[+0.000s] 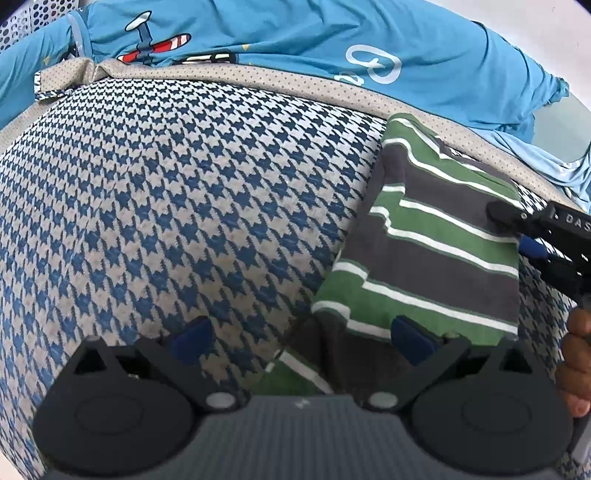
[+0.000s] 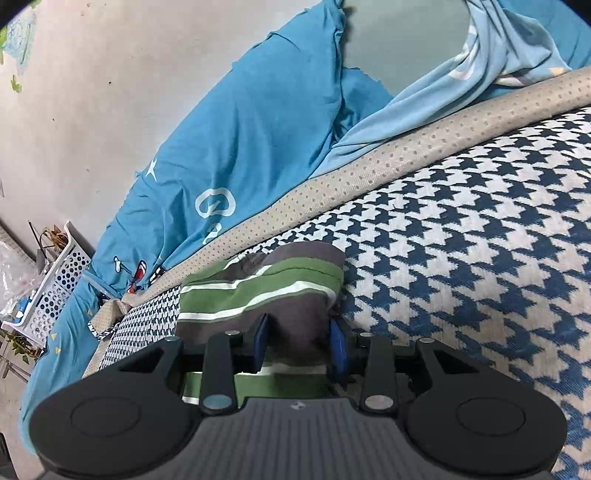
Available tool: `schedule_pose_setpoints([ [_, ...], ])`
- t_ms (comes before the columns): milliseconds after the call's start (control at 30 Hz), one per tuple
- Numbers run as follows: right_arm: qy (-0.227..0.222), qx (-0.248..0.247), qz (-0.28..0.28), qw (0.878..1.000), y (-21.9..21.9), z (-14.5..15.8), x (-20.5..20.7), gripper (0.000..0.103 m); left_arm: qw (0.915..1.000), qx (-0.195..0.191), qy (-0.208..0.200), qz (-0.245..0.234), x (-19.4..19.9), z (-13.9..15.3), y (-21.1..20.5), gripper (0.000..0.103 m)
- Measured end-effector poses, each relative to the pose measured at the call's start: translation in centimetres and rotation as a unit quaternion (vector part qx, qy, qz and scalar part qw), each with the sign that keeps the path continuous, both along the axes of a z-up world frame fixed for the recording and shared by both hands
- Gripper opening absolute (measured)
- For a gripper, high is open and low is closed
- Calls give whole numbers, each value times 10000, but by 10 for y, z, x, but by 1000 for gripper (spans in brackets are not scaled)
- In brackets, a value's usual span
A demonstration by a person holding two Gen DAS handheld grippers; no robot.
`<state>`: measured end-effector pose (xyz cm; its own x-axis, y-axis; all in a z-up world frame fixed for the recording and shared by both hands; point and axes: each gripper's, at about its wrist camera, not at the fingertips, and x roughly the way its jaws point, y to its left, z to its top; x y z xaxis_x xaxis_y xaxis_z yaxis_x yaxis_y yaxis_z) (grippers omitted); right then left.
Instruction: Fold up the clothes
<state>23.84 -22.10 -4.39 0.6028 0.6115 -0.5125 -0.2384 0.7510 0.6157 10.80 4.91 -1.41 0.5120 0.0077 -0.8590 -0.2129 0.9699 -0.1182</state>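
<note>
A folded garment with green, grey and white stripes (image 1: pixel 436 236) lies on the blue-and-white houndstooth cover (image 1: pixel 184 206). My left gripper (image 1: pixel 301 339) hangs open just above it, the right pad over the garment's near corner and the left pad over bare cover. From the right side my right gripper (image 1: pixel 517 230) reaches onto the garment's edge. In the right wrist view the striped garment (image 2: pixel 266 291) bunches up between the blue pads of my right gripper (image 2: pixel 299 345), which is shut on it. A hand (image 1: pixel 576 354) shows at the right edge.
A beige dotted border (image 1: pixel 258 79) edges the cover. Beyond it lies a rumpled blue sheet with a plane print (image 1: pixel 295 33). A white perforated basket (image 2: pixel 55 288) stands on the floor by the wall at the far left.
</note>
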Motion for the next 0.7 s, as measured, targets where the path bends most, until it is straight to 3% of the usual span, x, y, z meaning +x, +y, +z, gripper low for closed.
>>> schedule_pose_setpoints([
  [700, 107, 565, 28, 9983, -6, -15, 9, 17, 9998, 93, 117, -97, -2, -7, -6, 103],
])
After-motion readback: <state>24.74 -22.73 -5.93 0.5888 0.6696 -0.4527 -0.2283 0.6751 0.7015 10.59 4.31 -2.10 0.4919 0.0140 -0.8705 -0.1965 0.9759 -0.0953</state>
